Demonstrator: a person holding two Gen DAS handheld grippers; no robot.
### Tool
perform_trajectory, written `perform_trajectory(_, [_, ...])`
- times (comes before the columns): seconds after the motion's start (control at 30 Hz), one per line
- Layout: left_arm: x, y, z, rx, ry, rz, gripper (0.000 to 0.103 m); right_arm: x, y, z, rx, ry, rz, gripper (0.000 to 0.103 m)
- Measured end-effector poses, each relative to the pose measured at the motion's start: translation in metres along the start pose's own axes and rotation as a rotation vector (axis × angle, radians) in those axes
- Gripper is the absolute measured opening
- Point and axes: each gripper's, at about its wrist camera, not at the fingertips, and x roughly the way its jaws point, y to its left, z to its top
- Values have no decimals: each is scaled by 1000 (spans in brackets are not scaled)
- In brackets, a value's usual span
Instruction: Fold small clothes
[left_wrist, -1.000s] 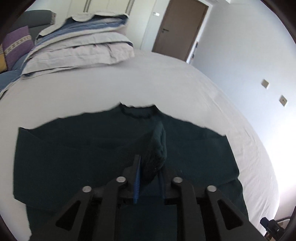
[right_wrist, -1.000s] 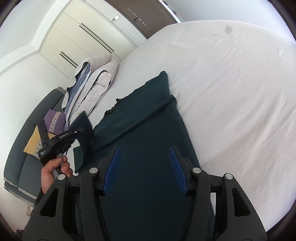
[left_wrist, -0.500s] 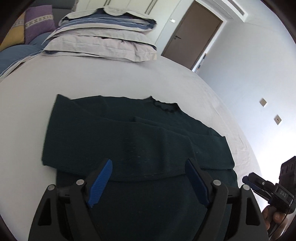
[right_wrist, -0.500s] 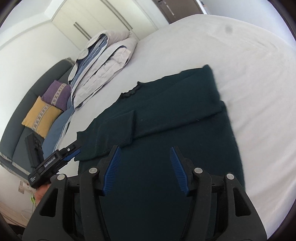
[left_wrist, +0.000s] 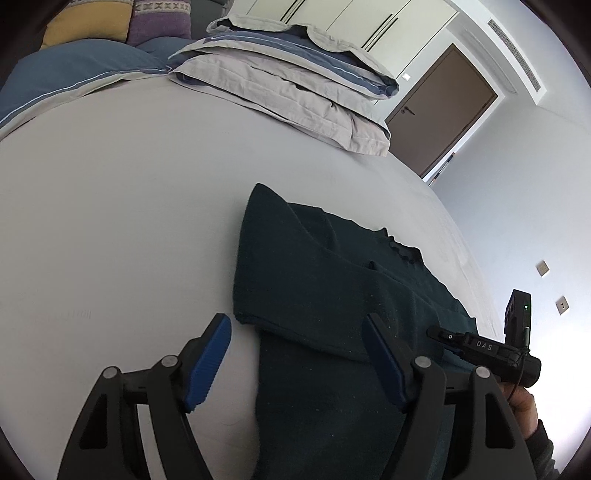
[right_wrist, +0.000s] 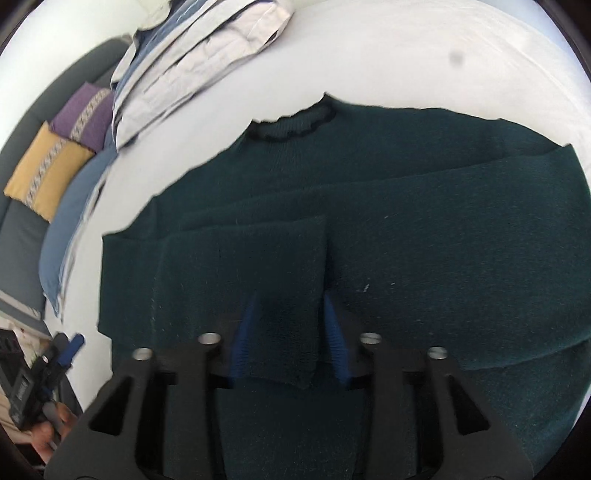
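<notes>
A dark green sweater (left_wrist: 314, 277) lies flat on the white bed (left_wrist: 110, 221), neckline away from me, with both sleeves folded across its chest. My left gripper (left_wrist: 295, 356) hangs over the sweater's left edge. Its jaws are wide and closing, and the pads touch no cloth. In the right wrist view the sweater (right_wrist: 424, 240) fills the frame. My right gripper (right_wrist: 290, 336) is low over the folded sleeve's end (right_wrist: 258, 266). Its jaws are closing with that sleeve end between the blue pads, which flank it without clearly pinching it. Each gripper also shows in the other's view: right gripper (left_wrist: 434, 332), left gripper (right_wrist: 72, 345).
Stacked grey and blue pillows (left_wrist: 295, 81) lie at the head of the bed, also seen as pillows (right_wrist: 192, 59). Yellow and purple cushions (right_wrist: 48, 170) sit on a grey sofa at the left. A brown door (left_wrist: 439, 110) stands beyond the bed. White sheet (right_wrist: 406, 55) surrounds the sweater.
My left gripper let go of the sleeve, opened wide and slid to the sweater's left edge. The right gripper swung in over the folded sleeve's end, and its jaws narrowed.
</notes>
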Motion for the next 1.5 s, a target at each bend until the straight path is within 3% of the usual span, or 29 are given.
perform_trajectory(0.07, [-1,4,2,-13,-7,0,75,0,1,-2,-27,-10,-30,10])
perform_trajectory(0.1, [0,4,4,-18,-11,0,75,-1,2,-1,-32,-17,-29,7])
perform_trajectory(0.3, [-3,9,19,-40,-40,2,75,-34,2,7,-76,-85,-25,6])
perform_trajectory(0.53, [11,6,39,-25,-35,30,75,-68,-45,16,-11,-122,-71,6])
perform_trajectory(0.67, [40,-2,53,5,9,61,75,-66,-66,14,-3,-103,-71,6])
perform_trajectory(1.0, [126,-13,86,88,114,203,75,-48,-65,12,-69,-108,-61,6])
perform_trajectory(1.1, [148,-10,91,86,153,212,57,-45,-67,8,-71,-101,-73,6])
perform_trajectory(1.23, [158,-17,93,152,154,229,18,-36,-71,5,-66,-83,-98,6])
perform_trajectory(1.33, [161,-20,93,205,147,257,10,-32,-72,3,-66,-86,-114,6])
perform_trajectory(1.5, [164,-16,95,240,134,273,9,-27,-73,4,-63,-89,-128,6])
